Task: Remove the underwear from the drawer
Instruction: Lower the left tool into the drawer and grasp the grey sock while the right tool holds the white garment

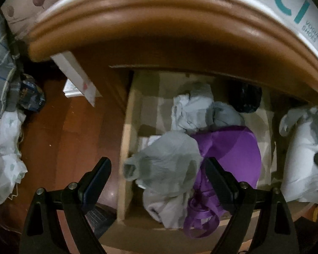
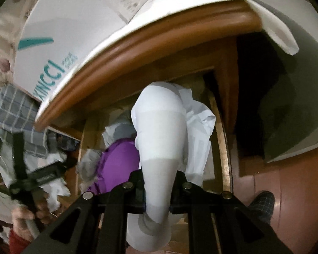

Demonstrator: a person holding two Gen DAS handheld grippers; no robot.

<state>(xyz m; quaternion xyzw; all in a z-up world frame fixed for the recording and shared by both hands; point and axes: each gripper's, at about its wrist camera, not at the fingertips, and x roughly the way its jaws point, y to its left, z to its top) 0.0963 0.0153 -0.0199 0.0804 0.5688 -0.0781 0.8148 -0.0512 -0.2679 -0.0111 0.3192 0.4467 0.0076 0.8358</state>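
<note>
The wooden drawer [image 1: 125,148] stands open under the cabinet top. In it lie a grey garment [image 1: 167,165], a purple garment [image 1: 233,150] and crumpled pale grey underwear [image 1: 193,110]. My left gripper [image 1: 156,175] is open, its fingers either side of the grey garment, above the drawer's front left part. My right gripper [image 2: 159,182] is shut on a white garment [image 2: 161,131], held up over the drawer's right side; it also shows in the left wrist view [image 1: 303,152]. The purple garment [image 2: 118,160] shows left of it.
A white shoe box [image 2: 59,46] sits on the brown cabinet top [image 1: 159,17]. Checked cloth [image 1: 0,63] and white fabric [image 1: 2,158] lie left on the red-brown floor [image 1: 70,137]. A black bag [image 1: 246,97] sits at the drawer's back. A slippered foot [image 2: 262,205] is on the right.
</note>
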